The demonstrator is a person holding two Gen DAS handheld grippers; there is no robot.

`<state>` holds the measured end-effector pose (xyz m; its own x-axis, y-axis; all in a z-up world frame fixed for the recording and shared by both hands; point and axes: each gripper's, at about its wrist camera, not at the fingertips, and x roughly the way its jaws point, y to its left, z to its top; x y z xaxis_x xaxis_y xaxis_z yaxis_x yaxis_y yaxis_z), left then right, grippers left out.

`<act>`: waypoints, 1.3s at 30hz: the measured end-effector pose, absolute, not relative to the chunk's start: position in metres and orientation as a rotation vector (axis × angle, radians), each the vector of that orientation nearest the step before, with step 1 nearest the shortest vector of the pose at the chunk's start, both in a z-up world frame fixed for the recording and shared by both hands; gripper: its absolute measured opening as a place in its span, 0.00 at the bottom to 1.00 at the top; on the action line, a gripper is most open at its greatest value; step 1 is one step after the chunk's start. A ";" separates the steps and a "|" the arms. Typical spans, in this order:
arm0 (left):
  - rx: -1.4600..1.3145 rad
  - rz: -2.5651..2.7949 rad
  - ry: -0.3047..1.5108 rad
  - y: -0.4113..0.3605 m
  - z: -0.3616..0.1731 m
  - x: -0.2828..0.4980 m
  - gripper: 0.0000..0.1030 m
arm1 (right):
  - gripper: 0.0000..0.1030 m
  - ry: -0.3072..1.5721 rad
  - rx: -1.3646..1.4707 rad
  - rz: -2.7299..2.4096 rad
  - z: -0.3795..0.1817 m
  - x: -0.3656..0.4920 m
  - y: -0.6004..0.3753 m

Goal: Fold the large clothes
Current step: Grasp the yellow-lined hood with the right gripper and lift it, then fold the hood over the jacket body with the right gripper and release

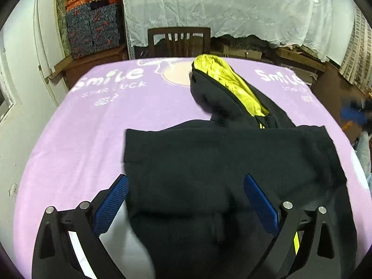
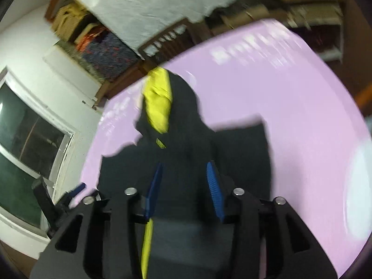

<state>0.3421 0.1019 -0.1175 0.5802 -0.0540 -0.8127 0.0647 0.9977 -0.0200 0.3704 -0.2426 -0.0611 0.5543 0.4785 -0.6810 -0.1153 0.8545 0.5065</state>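
Black fabric of the hooded jacket [image 1: 209, 174] fills the near ground between the blue pads of the left gripper [image 1: 186, 200], whose jaws stand wide apart with nothing pinched; one pad lies beside the cloth's left edge, the other over the garment. From the right wrist view, the right gripper [image 2: 186, 186] has its jaws at a middling gap over the same jacket [image 2: 186, 144]; blur hides whether cloth is caught between them, so I cannot tell its hold. The jacket lies on the near half of the table, body squared into a rough rectangle, the hood [image 1: 223, 86] with its yellow lining [image 1: 232, 79] stretching toward the far side. My judgement: the body is partly folded, and the next move calls for taking the near hem or the hood and bringing one over the other. A lilac printed cloth [image 1: 93, 121] covers the table. Beyond stand a wooden chair [image 1: 179, 39], a pale draped sheet [image 1: 220, 7] and patterned storage boxes [image 1: 93, 30] on the far left.
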 end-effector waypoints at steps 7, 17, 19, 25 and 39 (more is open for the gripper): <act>0.015 -0.041 1.009 0.100 -0.157 0.370 0.97 | 0.43 0.910 0.307 0.345 -0.047 0.471 -0.176; 0.014 -0.030 1.012 0.103 -0.159 0.368 0.97 | 0.53 0.987 0.187 0.230 -0.121 0.611 -0.126; 0.014 -0.028 1.012 0.103 -0.159 0.369 0.97 | 0.62 0.996 0.157 0.215 -0.132 0.635 -0.118; 0.015 -0.028 1.012 0.103 -0.159 0.368 0.97 | 0.53 1.009 0.110 0.202 -0.156 0.671 -0.101; 0.015 -0.028 1.013 0.103 -0.159 0.370 0.97 | 0.12 0.799 0.083 0.352 -0.047 0.573 -0.119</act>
<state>0.3697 0.1028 -0.1589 0.5294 -0.0169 -0.8482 0.0304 0.9995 -0.0009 0.5726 -0.1187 -0.0470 0.6424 0.3398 -0.6869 -0.2777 0.9386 0.2046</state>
